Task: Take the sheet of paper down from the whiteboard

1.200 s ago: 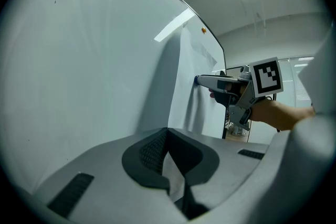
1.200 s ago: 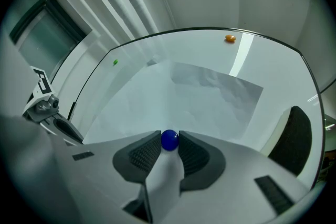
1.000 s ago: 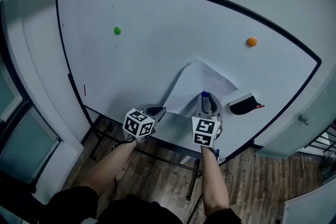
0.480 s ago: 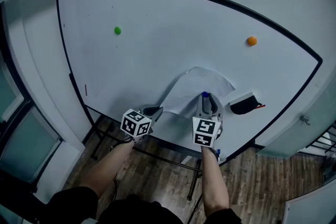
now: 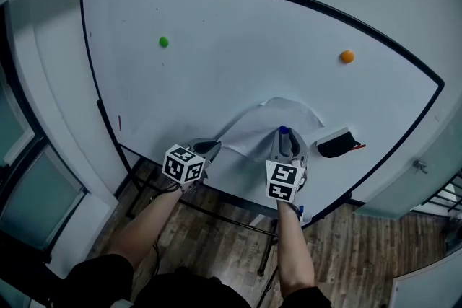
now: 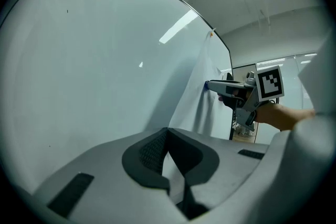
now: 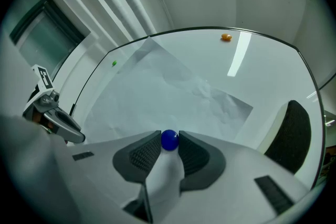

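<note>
Change: paper (image 5: pixel 271 125) top sags lower, its corner drawn left | left gripper (image 6: pixel 168 139) pinches paper corner | right gripper (image 5: pixel 284 143) clamps magnet (image 7: pixel 169 140) | judged: paper nearly free, magnet pins it

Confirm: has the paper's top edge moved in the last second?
Yes. The sheet of paper has sagged: its top edge sits lower, farther below the orange magnet.
</note>
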Demonstrator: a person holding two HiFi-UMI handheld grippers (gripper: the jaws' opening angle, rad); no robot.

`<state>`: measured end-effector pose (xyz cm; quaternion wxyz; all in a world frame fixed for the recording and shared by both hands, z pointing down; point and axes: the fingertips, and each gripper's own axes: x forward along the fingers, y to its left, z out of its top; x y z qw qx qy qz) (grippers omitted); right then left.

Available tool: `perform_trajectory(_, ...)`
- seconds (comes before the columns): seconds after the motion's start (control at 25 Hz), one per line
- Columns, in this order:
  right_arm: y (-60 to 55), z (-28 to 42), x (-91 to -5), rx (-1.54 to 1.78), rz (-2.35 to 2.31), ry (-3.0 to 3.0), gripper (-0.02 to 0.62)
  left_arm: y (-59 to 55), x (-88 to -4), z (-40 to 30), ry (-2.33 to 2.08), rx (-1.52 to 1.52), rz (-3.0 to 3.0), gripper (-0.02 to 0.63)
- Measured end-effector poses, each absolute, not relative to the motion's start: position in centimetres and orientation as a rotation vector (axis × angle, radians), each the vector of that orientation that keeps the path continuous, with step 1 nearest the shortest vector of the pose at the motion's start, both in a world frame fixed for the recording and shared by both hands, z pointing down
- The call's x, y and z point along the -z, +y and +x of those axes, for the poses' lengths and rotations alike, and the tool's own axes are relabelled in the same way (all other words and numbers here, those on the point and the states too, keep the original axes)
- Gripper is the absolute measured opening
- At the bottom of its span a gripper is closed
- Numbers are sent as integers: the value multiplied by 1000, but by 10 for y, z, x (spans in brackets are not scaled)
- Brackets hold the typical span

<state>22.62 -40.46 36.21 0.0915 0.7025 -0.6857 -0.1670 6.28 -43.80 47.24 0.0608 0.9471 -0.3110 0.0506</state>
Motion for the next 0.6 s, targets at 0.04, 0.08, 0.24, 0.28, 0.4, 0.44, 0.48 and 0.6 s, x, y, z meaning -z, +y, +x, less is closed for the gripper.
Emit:
perform_trajectory(0.04,-405,226,-362,496,2088,-2038,114,-439,-470,62,-946,-151,2867,20)
perform_trajectory(0.08,-405,227,-362,495,2088,-2038,114,-440,-468,61,-951,-150,2869,20)
perform_trajectory(0.24,-404,227,-362,493,2092,-2038,114,-442,-460,57,-971,-140,2875,20)
perform_trajectory(0.28,-404,227,-362,493,2092,-2037,114,-443,-458,57,-976,-137,2876,20)
perform_trajectory(0.4,-405,227,-362,492,2092,-2035,115,-444,-453,54,-986,-130,2881,20)
perform_trajectory(0.44,-405,227,-362,492,2091,-2035,115,-445,-452,54,-990,-126,2882,20)
perform_trajectory(0.48,-405,226,-362,492,2090,-2034,115,-446,-449,53,-994,-122,2882,20)
perform_trajectory(0.6,-404,226,-362,492,2092,-2030,114,-449,-440,49,-1009,-103,2887,20)
